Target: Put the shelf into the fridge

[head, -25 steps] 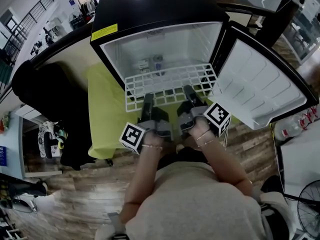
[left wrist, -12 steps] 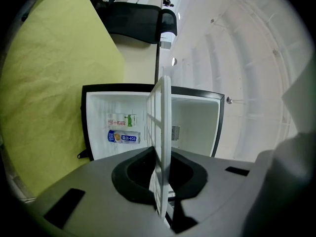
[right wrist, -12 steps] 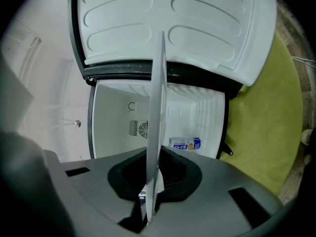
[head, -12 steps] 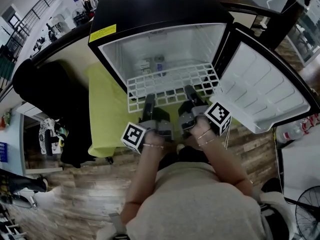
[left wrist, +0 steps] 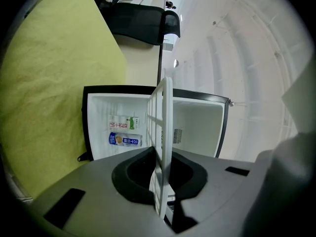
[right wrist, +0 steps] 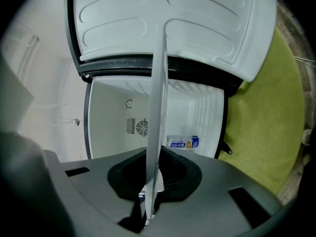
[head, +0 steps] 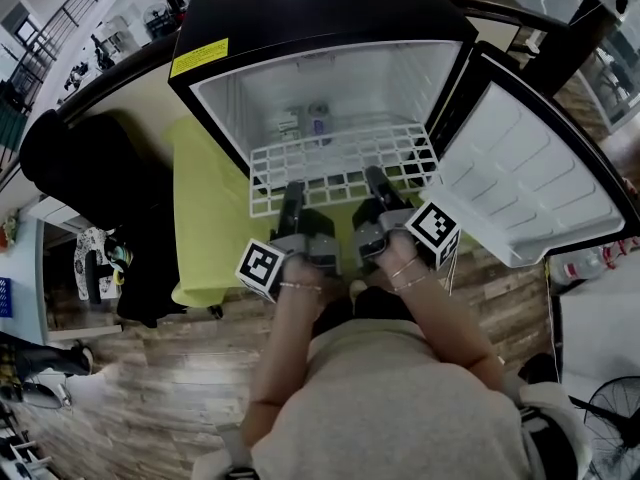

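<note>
Left gripper (head: 292, 193): jaws clamped on the near edge of the white wire shelf (head: 340, 165). Right gripper (head: 372, 180): jaws have just been easing apart a little, with the shelf's edge between them and the pads pressing it.

Shelf lies flat and level. Its long axis runs side to side across the mouth of the fridge (head: 300, 28). The far edge points into the white cavity, partway in; the near edge sticks out toward me.

Door (head: 520, 178) swung wide on my right. Two cartons (left wrist: 125, 132) stand at the back of the cavity. Green cloth (head: 205, 218) under the fridge.
</note>
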